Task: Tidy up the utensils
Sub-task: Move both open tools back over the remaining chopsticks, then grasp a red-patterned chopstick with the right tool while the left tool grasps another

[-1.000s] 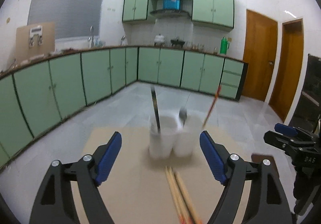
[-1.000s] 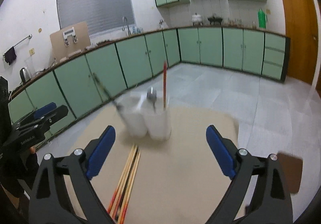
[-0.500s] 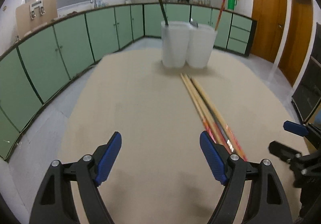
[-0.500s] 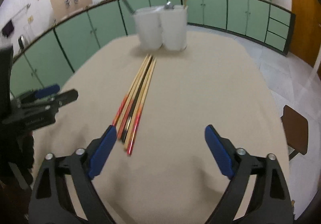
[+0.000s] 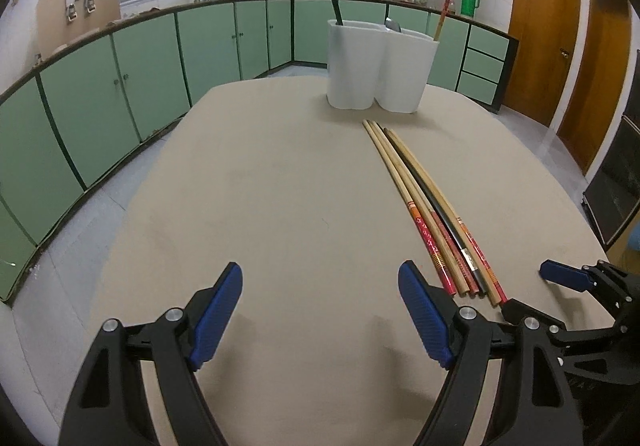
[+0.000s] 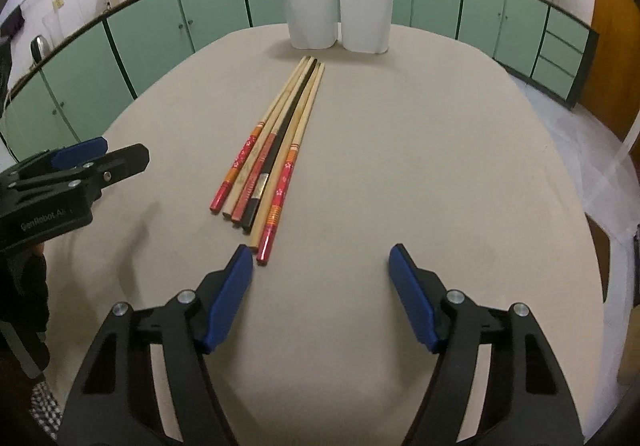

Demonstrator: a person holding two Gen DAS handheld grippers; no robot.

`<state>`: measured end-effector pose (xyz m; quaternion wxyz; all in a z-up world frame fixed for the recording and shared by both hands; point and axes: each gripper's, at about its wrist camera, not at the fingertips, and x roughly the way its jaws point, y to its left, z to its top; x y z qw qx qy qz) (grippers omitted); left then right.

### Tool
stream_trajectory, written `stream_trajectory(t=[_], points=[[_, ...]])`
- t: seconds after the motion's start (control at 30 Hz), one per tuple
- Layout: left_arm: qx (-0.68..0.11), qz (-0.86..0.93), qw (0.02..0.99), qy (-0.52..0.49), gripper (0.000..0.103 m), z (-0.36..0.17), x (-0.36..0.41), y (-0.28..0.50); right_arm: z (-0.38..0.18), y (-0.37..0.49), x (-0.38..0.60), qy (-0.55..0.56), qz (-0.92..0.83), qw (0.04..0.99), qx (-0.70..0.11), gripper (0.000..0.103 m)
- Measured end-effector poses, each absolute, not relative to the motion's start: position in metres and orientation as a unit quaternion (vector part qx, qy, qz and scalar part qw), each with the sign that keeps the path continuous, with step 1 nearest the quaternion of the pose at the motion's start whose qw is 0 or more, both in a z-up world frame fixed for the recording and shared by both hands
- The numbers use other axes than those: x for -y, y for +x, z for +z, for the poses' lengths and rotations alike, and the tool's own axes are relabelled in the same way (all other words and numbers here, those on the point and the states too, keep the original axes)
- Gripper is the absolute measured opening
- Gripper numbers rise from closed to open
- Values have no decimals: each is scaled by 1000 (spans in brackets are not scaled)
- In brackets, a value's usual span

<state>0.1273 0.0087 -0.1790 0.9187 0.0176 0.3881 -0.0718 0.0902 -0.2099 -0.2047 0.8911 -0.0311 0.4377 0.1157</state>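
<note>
1. Both grippers are now sitting low over the beige table (image 5: pixel 280 206), where a second ago we were looking across at the kitchen cabinets; the white holder, then close ahead, is now standing at the far end.
2. Left gripper (image 5: pixel 320 310): we are holding it spread wide, nothing between the pads, over bare tabletop just left of the chopstick ends.
3. Right gripper (image 6: pixel 320 278): its jaws are closing at this moment with nothing between them; its left pad (image 6: pixel 234 286) is hanging just beside the near tip of the red-ended chopstick, whether touching we cannot tell.
4. Chopsticks (image 6: pixel 276 150): six loose sticks are lying side by side in one bundle, thick decorated ends toward us, thin tips pointing at the holder.
5. White two-compartment utensil holder (image 6: pixel 340 10): upright, already carrying a dark stick on the left, and a spoon and a red chopstick on the right.
6. Step in hand, as we are judging it: approaching the bundle for a pickup.
7. Next move is calling for shifting the right gripper left so one or two sticks are lying between the pads, then pinching near the thick ends.
</note>
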Motion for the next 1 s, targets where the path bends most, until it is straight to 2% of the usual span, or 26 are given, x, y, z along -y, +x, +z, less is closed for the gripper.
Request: stream_trajectory(t=[0.3, 0.4, 0.5, 0.6, 0.67, 1.0], points=[[-391, -65, 918, 13, 79, -185, -9, 127, -202, 91, 228, -23, 78, 897, -434, 63], [-393, -64, 917, 10, 79, -186, -10, 128, -202, 91, 228, -12, 99, 894, -436, 54], [-393, -67, 917, 11, 79, -186, -8, 128, -204, 92, 220, -20, 116, 892, -436, 41], [-395, -72, 916, 15, 79, -187, -4, 127, -204, 92, 211, -34, 125, 892, -433, 24], [-400, -81, 913, 14, 79, -189, 0, 128, -203, 93, 208, -36, 129, 891, -433, 5], [-410, -112, 905, 22, 79, -195, 33, 131, -202, 92, 226, -22, 116, 893, -434, 5]])
